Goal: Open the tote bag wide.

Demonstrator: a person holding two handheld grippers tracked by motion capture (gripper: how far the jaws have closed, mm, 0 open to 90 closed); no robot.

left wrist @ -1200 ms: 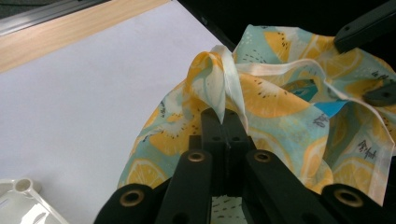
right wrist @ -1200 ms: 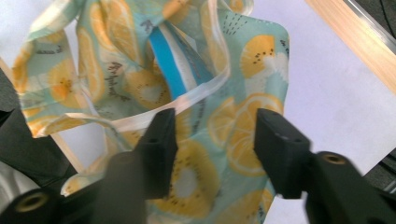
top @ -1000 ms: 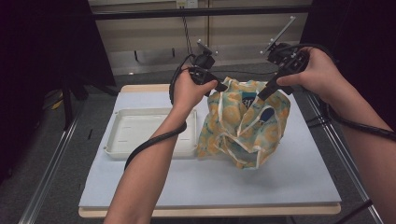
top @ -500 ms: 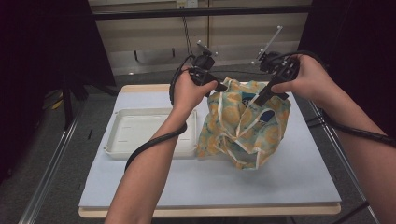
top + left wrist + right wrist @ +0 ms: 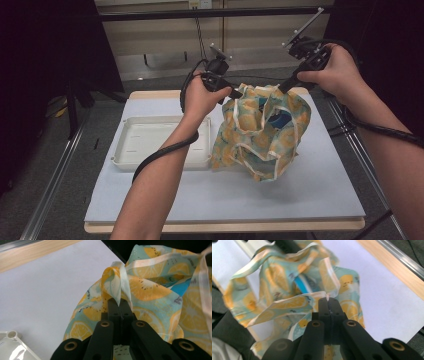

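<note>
Since the earlier frames the right gripper [image 5: 289, 86] has closed its fingers on the pale-trimmed edge of the lemon-print fabric bag [image 5: 262, 132], and the person's right hand [image 5: 340, 70] now sits a little higher and farther toward the upper right of the high view, so the cloth's right shoulder hangs from that pinch. The left gripper [image 5: 237, 94] is fully closed too, clamping a bunched fold of the bag's rim, as the left gripper view shows with the fabric [image 5: 150, 290] gathered right at the tips. The right gripper view shows its fingers [image 5: 329, 305] pressed together on a thin strip of the trim [image 5: 294, 300]. The bag hangs in the centre of the high view, between the two grippers, its lower part resting on the blue-grey worktop [image 5: 320, 190] just right of the white tray [image 5: 160, 147]. The step looks like spreading or lifting the bag by two points of its rim. To do it well, both hands should rise evenly and draw apart slowly, keeping tension level, since the right pinch holds only a narrow edge and could slip if tugged sideways; the hem should clear the tray's rim.
</note>
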